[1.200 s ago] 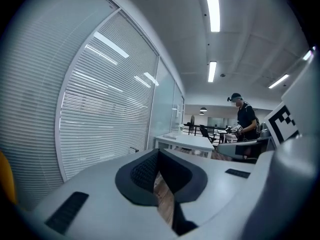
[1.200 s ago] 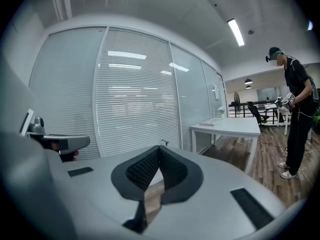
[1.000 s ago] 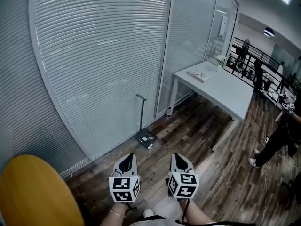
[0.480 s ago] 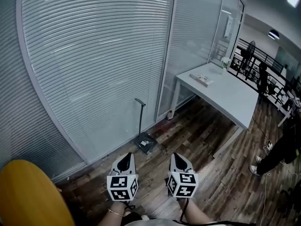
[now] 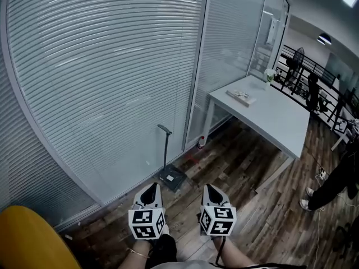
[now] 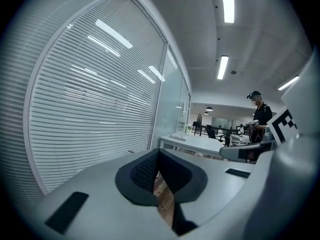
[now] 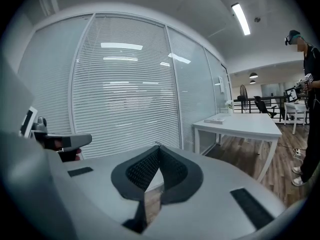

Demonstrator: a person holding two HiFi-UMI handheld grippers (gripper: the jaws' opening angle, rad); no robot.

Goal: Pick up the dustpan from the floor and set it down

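Note:
The dustpan lies on the wood floor against the glass wall, its thin handle standing upright. It is ahead of both grippers and apart from them. In the head view my left gripper and my right gripper are held side by side, low and pointing forward, the dustpan a little beyond the left one. Both are shut with nothing between the jaws. The left gripper view shows its dark pads meeting at the tip, and the right gripper view shows the same for its pads.
A glass wall with white blinds runs along the left and front. A white table with a book stands to the right, a small bottle by its leg. A yellow round top is at lower left. A person stands far right.
The whole view has moved forward toward the glass wall and the dustpan, which now sits nearer the grippers. The yellow top has slid toward the lower left corner. Both grippers stay shut.

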